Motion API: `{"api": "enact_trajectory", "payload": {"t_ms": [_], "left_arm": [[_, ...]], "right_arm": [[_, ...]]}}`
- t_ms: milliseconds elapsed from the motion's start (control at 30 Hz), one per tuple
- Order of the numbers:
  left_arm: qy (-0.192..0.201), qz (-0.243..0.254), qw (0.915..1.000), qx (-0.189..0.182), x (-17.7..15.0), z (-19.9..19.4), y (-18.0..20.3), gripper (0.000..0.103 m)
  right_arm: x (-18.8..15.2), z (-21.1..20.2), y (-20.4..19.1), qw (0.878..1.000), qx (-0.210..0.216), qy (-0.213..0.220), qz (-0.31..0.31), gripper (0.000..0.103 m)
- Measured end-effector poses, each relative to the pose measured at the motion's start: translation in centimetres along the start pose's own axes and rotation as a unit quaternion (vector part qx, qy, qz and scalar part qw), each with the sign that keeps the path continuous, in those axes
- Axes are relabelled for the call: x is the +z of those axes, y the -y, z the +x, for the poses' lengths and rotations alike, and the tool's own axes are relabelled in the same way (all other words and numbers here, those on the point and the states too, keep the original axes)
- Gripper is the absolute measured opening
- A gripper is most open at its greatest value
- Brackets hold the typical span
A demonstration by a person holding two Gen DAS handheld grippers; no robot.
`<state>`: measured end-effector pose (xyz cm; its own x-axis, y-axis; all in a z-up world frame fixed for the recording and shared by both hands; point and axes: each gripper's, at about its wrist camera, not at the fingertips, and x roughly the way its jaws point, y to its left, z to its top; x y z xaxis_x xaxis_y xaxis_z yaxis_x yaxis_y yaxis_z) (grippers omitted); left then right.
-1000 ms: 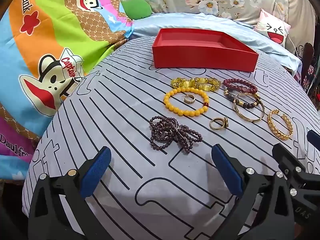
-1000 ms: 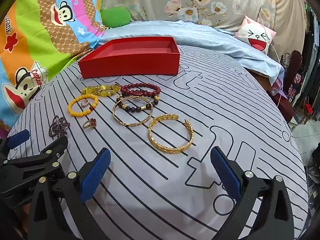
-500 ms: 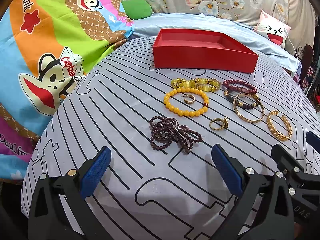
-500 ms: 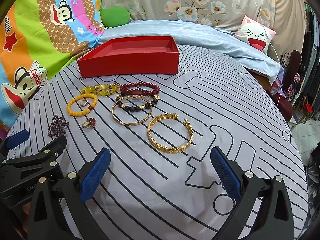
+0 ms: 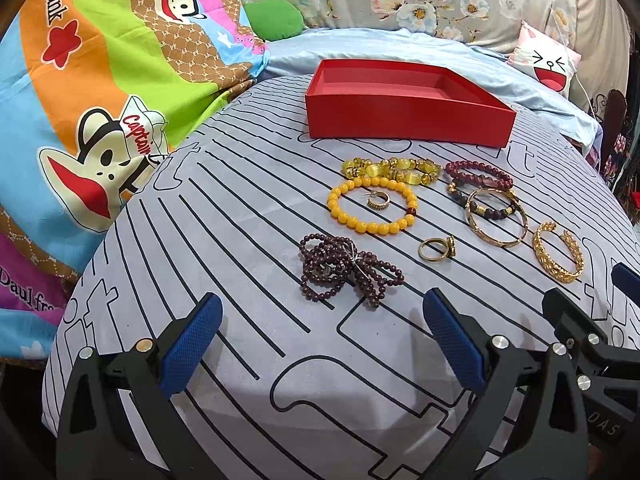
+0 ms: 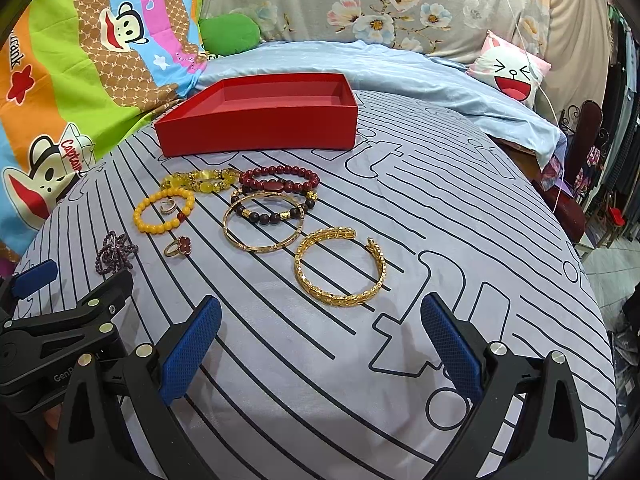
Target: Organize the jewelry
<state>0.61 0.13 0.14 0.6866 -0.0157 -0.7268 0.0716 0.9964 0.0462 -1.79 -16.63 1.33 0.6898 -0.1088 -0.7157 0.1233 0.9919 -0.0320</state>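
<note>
An empty red box (image 5: 408,114) (image 6: 256,120) stands at the back of the striped grey sheet. In front of it lie a yellow bead bracelet (image 5: 372,210) (image 6: 164,210) around a small earring, a pale yellow bracelet (image 5: 390,170), a dark red bead bracelet (image 6: 280,180), a plain gold bangle (image 6: 262,222), a gold woven cuff (image 6: 340,268) (image 5: 558,252), a ring (image 5: 436,248) (image 6: 180,246) and a purple bead bundle (image 5: 348,270) (image 6: 114,254). My left gripper (image 5: 320,346) is open, just short of the purple bundle. My right gripper (image 6: 320,346) is open, just short of the gold cuff.
A colourful cartoon blanket (image 5: 80,100) lies along the left. A blue quilt (image 6: 380,76), a green cushion (image 6: 228,34) and a white face pillow (image 6: 510,74) sit behind the box. The sheet drops off at the right edge (image 6: 580,240).
Both grippers have drifted very slightly; the jewelry and box have not moved. Both stay open.
</note>
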Motion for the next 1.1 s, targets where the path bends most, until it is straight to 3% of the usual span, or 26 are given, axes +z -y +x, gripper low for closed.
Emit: {"api": "enact_trajectory", "payload": {"t_ms": [700,1100], "left_arm": [[0.006,-0.002,1.0,0.001,0.1,-0.8,0.0,0.096],[-0.017,-0.052,0.9984,-0.014,0.6,-0.8,-2.9,0.096]], "right_arm": [[0.3,-0.4,0.4,1.0,-0.002,0.009,0.006,0.096],[1.6,-1.0,2.8,0.999,-0.017,0.01,0.032,0.096]]}}
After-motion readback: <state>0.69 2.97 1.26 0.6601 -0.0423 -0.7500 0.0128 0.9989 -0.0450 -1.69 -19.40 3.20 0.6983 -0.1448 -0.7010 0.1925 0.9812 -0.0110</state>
